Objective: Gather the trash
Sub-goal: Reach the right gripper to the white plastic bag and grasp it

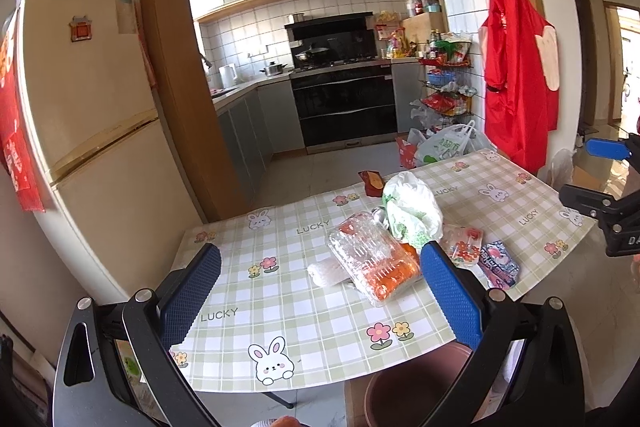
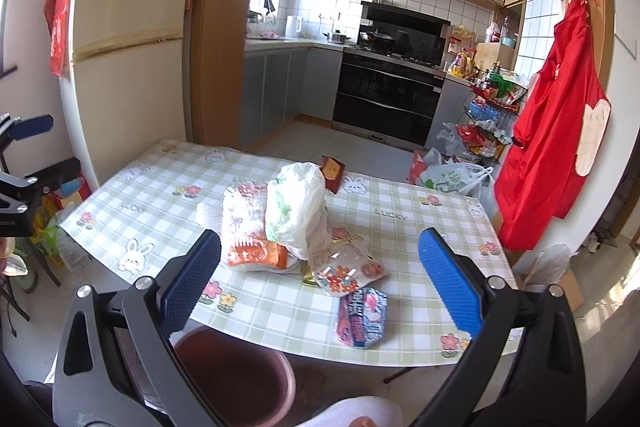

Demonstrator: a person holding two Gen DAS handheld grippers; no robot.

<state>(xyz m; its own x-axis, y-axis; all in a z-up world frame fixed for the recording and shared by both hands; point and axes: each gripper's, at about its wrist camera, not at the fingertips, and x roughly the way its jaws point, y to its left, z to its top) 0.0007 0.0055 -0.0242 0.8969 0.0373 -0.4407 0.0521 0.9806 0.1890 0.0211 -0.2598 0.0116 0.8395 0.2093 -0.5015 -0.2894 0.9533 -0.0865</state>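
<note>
— Trash first: how many pieces on the table point(image 2: 400, 227)?

— Six that I can count, heaped near the middle. One white bag point(image 2: 298, 203) point(image 1: 412, 211), crumpled, on top. One clear wrapper with orange print point(image 2: 250, 231) point(image 1: 372, 259), touching the bag at its 9 o'clock in the right view. One white wad point(image 2: 208, 215) point(image 1: 326, 273) at the wrapper's far-left edge. One clear flowered packet point(image 2: 346, 273) point(image 1: 464, 247) at the bag's 5 o'clock, part under it. One pink-and-blue packet point(image 2: 362, 317) point(image 1: 498, 263) at 6 o'clock of that, by the near edge. One red carton point(image 2: 333, 173) point(image 1: 372, 183) at the bag's 12 o'clock, at the far edge. A small gold scrap peeks from under the flowered packet; I cannot tell what it is.

— Containers?

— One brown bin point(image 2: 236, 379) point(image 1: 416, 383) on the floor, below the table's near edge. What shows of its inside is bare. Past the table's far side, at 1 o'clock, plastic bags point(image 2: 456, 179) sit on the floor, stuffed; contents unclear. One wire rack point(image 2: 488, 123) behind them holds bottles and packets.

— And the claws?

— Two. Left gripper point(image 1: 320, 303): blue pads spread wide, nothing between them, held above the table's near edge, the orange wrapper seen between the pads. Right gripper point(image 2: 320, 287): also spread wide, nothing gripped, held over the near edge above the bin, with the two packets between its pads. Each shows at the other view's edge, at 3 and at 9 o'clock.

— Beyond?

— One fridge point(image 2: 128, 27) at 10 o'clock, one red apron point(image 2: 556, 147) hanging at 3 o'clock.
</note>
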